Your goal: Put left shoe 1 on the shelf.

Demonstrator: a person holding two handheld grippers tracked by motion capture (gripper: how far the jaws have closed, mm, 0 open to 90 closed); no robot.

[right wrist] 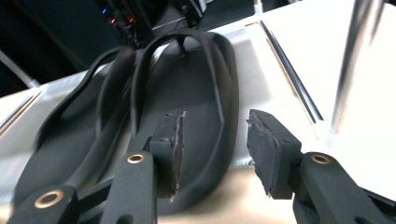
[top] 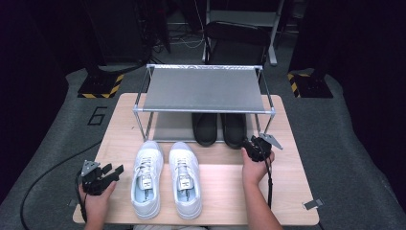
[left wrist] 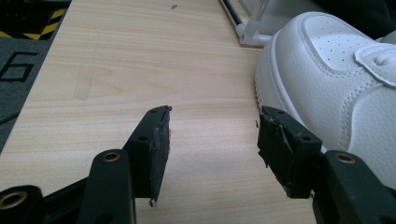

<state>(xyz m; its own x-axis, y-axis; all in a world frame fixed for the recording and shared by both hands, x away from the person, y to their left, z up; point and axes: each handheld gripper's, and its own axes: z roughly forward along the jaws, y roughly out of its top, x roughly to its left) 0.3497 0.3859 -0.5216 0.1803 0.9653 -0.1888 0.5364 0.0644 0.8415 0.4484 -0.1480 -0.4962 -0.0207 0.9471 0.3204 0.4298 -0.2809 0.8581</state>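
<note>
The pair of black rubber flip-flops [top: 219, 128] sits side by side on the lower tier of the grey metal-framed shoe rack [top: 203, 90], heels poking out toward the person, thin thong straps arching over flat matte soles [right wrist: 187, 93]. The right claw [top: 254, 143] hangs just at the heel of the right-hand sandal, jaws apart with nothing pressed between the pads; in the right gripper view the sole's edge lies beyond the gap, not clamped. By my reading the sandals are parked on the rack and this claw is loose of them, so the attention should swing next to the pair of white leather lace-up sneakers [top: 166, 178] standing in the middle of the pale wooden desk [top: 287, 191], toes toward the rack. The left claw [top: 114, 171] rests at the desk's left edge, jaws spread, its right pad just beside the near sneaker's side wall [left wrist: 327, 93] — whether touching, I can't tell. The next grab calls for a firm bite on a sneaker's rim.
</note>
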